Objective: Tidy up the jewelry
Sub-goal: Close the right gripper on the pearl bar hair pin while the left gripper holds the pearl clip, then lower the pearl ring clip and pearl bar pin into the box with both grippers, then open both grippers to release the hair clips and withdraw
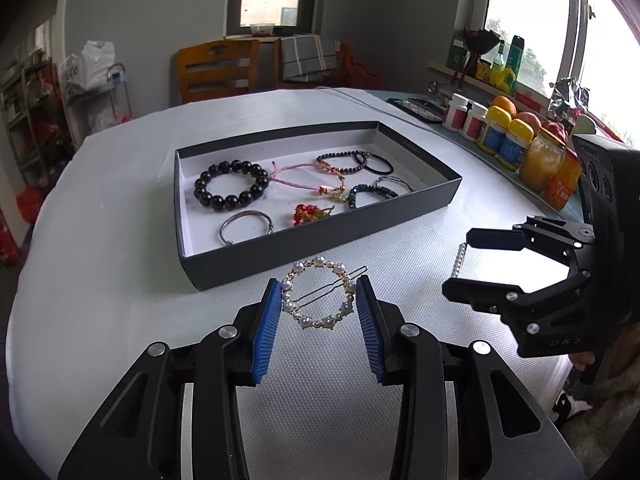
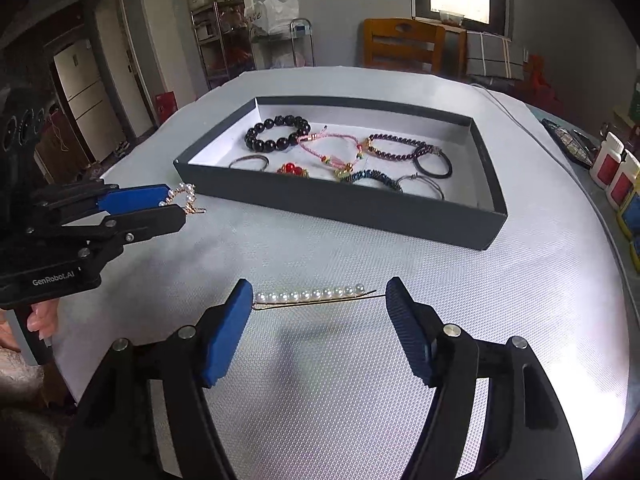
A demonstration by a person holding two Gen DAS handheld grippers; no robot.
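Observation:
A round pearl hair clip (image 1: 318, 298) lies on the white table cover just in front of the dark tray (image 1: 320, 236). My left gripper (image 1: 318, 300) is open with its blue pads on either side of the clip. A straight pearl hairpin (image 2: 316, 297) lies on the cover between the open fingers of my right gripper (image 2: 320, 304). The tray (image 2: 340, 208) holds several bracelets, among them a black bead bracelet (image 1: 231, 185). In the right wrist view the left gripper (image 2: 176, 206) stands around the round clip (image 2: 184, 196). The right gripper (image 1: 462, 262) stands around the hairpin (image 1: 459, 261).
Bottles and jars (image 1: 520, 148) line the table's right edge, with fruit behind them. White pill bottles (image 2: 614, 170) stand at the right. Wooden chairs (image 1: 218, 70) stand beyond the far edge. A thin cable (image 2: 520, 120) runs across the cover behind the tray.

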